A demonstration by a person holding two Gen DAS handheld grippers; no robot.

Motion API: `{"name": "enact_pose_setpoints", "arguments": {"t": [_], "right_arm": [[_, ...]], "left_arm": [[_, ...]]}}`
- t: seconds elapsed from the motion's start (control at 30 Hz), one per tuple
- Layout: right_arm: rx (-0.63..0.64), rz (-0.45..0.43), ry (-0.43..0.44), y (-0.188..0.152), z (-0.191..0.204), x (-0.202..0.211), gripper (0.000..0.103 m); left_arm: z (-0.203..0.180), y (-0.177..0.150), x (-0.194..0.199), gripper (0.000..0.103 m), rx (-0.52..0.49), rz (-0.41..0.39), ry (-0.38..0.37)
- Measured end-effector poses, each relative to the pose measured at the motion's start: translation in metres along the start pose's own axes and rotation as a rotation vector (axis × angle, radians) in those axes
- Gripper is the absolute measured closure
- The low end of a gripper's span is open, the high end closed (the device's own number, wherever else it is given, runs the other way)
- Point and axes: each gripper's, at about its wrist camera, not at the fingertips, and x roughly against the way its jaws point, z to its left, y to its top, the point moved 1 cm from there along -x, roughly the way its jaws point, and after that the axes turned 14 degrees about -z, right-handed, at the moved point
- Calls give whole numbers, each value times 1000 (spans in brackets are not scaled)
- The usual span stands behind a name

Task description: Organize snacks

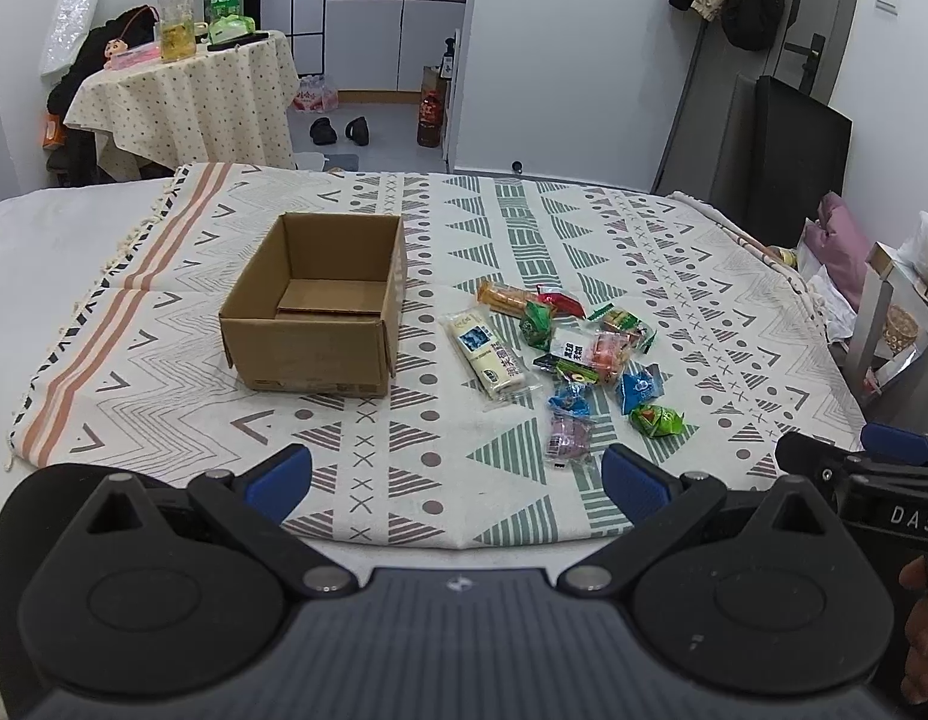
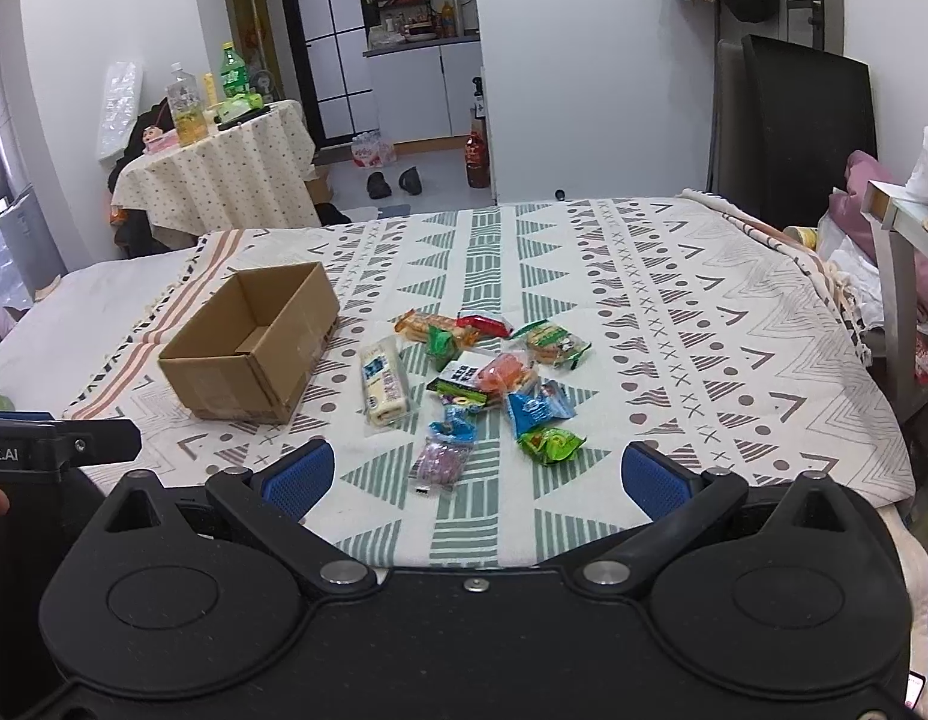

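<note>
Bed covered by a patterned cloth (image 1: 523,252), pink-striped toward its left edge. Cardboard box (image 1: 317,306) set open-topped on the cloth left of centre; nothing is seen inside but its own bottom flaps. Snacks (image 1: 574,354) lie scattered in a loose cluster just right of the box, apart from it, none inside. Nearest the box, a long pale bar packet (image 1: 487,354); at the near edge of the cluster, a purple packet (image 1: 565,438) and a green packet (image 1: 657,419).

Left tongs (image 1: 458,477) held wide, nothing gripped, above the near edge of the cloth. Right tongs (image 2: 477,474) likewise spread wide and empty, the purple packet seen between the blue pads (image 2: 299,474), not touched.
</note>
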Motion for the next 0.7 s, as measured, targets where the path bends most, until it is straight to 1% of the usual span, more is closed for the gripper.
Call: {"name": "enact_pose_setpoints", "arguments": {"t": [0.23, 0.4, 0.57, 0.6, 0.7], "right_arm": [[-32, 20, -3, -2, -15, -16, 0], [-31, 14, -18, -3, -24, -27, 0], [-64, 19, -21, -3, -39, -43, 1], [-73, 25, -20, -3, -42, -47, 2], [-97, 55, -8, -5, -50, -60, 10]], "left_arm": [[-6, 2, -18, 1, 22, 10, -8], [-10, 4, -33, 1, 48, 5, -21], [-17, 4, -55, 1, 58, 25, -26], [-19, 3, -60, 3, 55, 33, -26], [-24, 0, -73, 3, 55, 52, -27]]}}
